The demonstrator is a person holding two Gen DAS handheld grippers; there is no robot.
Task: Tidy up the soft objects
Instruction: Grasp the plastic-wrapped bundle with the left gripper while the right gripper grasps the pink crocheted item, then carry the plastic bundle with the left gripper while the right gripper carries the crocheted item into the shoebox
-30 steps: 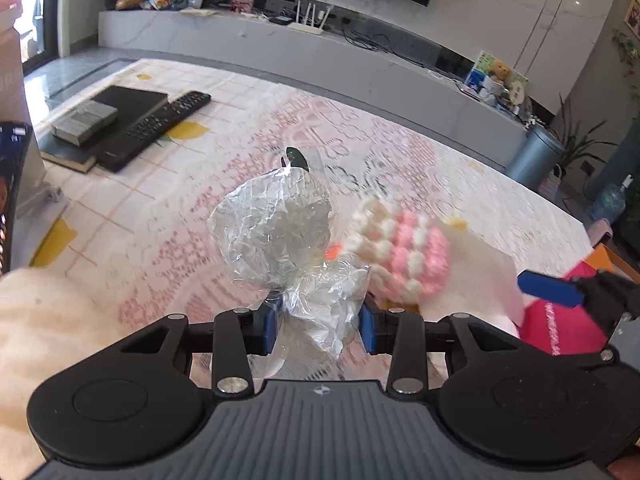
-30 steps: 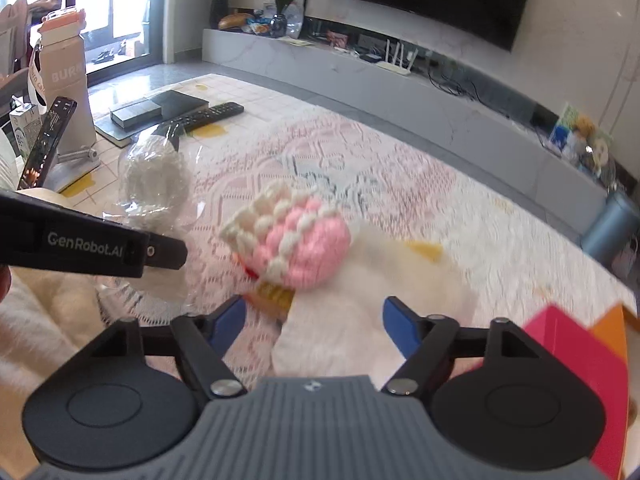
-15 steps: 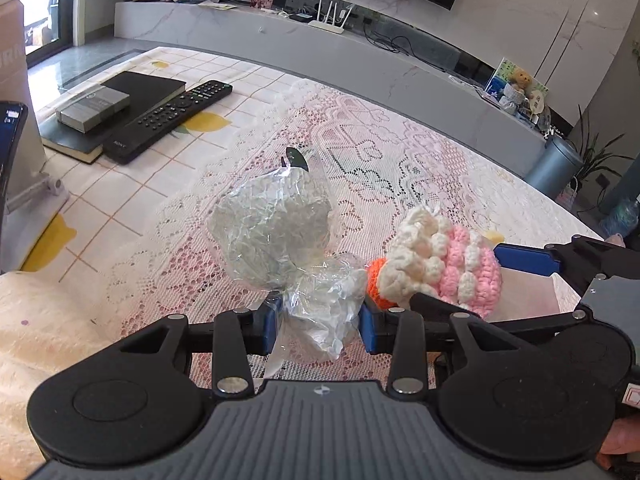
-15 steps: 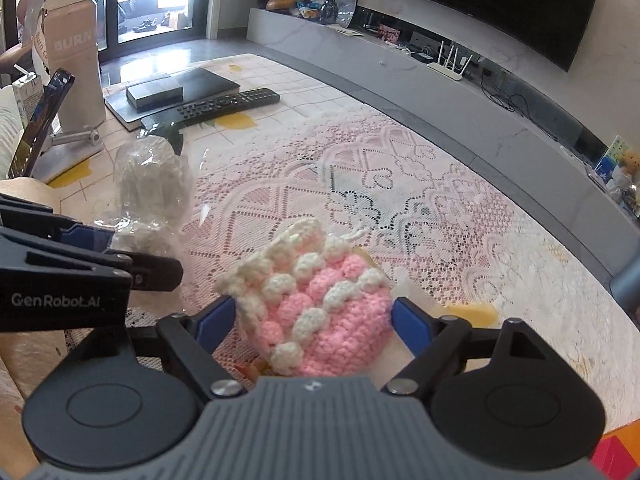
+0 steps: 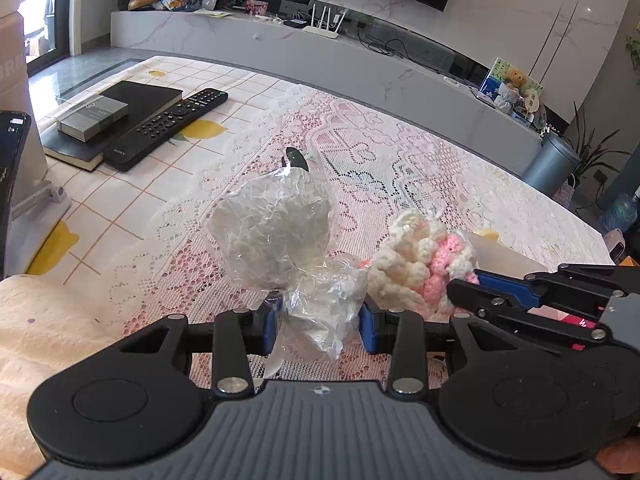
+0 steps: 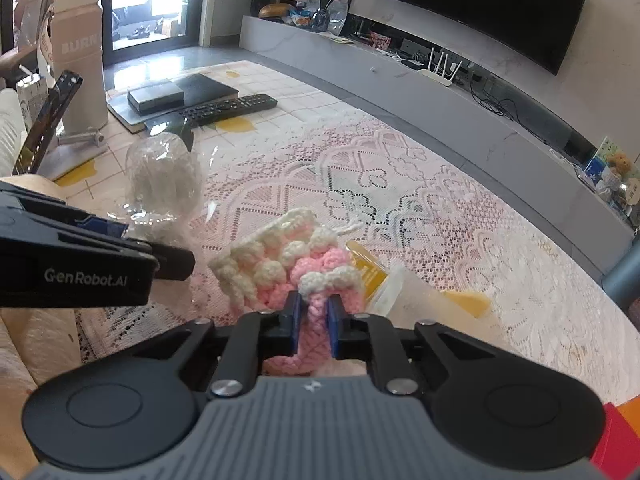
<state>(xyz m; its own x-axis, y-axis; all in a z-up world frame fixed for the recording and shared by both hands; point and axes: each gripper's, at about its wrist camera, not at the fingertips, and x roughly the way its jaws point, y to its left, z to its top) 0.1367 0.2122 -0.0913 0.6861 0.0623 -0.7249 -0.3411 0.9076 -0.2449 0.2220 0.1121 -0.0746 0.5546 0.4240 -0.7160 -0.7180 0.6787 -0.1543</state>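
L gripper (image 5: 318,330) clamps wrapped toy (image 5: 276,228), centre of lace cloth (image 5: 400,160). R gripper (image 6: 313,326) pinches pink knit (image 6: 296,272) at toy's 3 o'clock, touching its wrap.

crinkly glossy plastic wrap (image 5: 276,236), knobbly crocheted yarn pouch (image 6: 296,276)

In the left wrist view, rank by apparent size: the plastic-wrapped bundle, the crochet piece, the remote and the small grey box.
1. plastic-wrapped bundle, largest, though nearest the camera.
2. crochet piece.
3. remote, long and thin; close to the crochet piece in area, and farther off, so unsure.
4. small grey box, smallest.
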